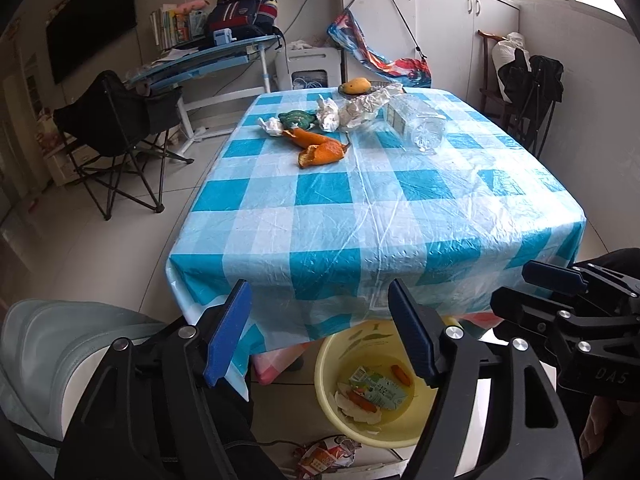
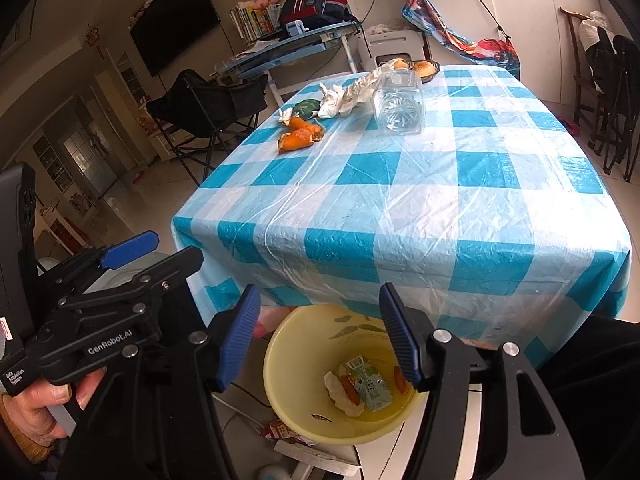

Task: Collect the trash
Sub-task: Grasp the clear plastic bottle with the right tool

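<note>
Both claws hang over the yellow basin (image 2: 288, 392) below the table's near edge, the left gripper (image 1: 320, 328) and right gripper (image 2: 320, 336) each with blue pads apart and nothing between them. In the basin beneath them lie a green drink carton (image 2: 370, 384) with print too small to read, carrot pieces (image 2: 349, 389) and a white scrap. Beyond the claws, far across the checked tablecloth (image 2: 440, 208), sit orange peel (image 1: 320, 152), crumpled tissues (image 1: 328, 114) and a clear plastic bottle (image 2: 400, 104); the left gripper's body reads "GenRobot.AI".
</note>
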A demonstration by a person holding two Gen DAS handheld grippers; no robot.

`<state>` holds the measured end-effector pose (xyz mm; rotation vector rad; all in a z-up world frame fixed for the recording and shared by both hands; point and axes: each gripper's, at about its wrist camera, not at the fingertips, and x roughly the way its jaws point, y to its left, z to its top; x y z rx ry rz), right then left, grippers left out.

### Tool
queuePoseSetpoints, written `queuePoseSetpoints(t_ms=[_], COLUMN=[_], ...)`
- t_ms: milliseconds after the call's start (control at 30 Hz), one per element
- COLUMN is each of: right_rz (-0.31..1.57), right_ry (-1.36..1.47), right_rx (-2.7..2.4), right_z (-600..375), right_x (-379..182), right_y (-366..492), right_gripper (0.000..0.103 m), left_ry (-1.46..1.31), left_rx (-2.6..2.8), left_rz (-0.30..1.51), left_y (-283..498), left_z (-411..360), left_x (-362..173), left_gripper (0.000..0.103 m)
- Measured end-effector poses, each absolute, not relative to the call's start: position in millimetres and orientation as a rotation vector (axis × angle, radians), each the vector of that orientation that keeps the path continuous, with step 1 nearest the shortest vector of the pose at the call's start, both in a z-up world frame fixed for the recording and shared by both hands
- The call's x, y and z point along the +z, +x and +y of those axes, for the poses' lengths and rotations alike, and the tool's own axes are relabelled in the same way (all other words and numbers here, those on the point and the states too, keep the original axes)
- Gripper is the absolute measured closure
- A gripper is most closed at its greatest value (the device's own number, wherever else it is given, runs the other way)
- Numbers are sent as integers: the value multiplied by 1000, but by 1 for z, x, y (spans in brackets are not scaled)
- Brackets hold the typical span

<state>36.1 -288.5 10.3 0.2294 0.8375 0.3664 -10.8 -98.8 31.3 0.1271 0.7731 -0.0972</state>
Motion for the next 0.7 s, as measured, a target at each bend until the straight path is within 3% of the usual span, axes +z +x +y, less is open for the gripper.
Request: queuePoseSetpoints(t_ms=[200, 333, 700], right_rz=[847, 845, 751], right_ry=[225, 227, 186], right_rx=[342, 321, 244], right_z=[-291, -298, -311], right_x=[8, 10, 38], right_y=[47, 63, 142], right_gripper=[37, 35, 28], left_ry=[82, 57, 0], left_rx=[-47, -13, 34], left_rz=[775, 769, 776], left_y=[15, 32, 73], left_z=[-83, -73, -54], left_x=[30, 29, 27], left_gripper=[35, 26, 26])
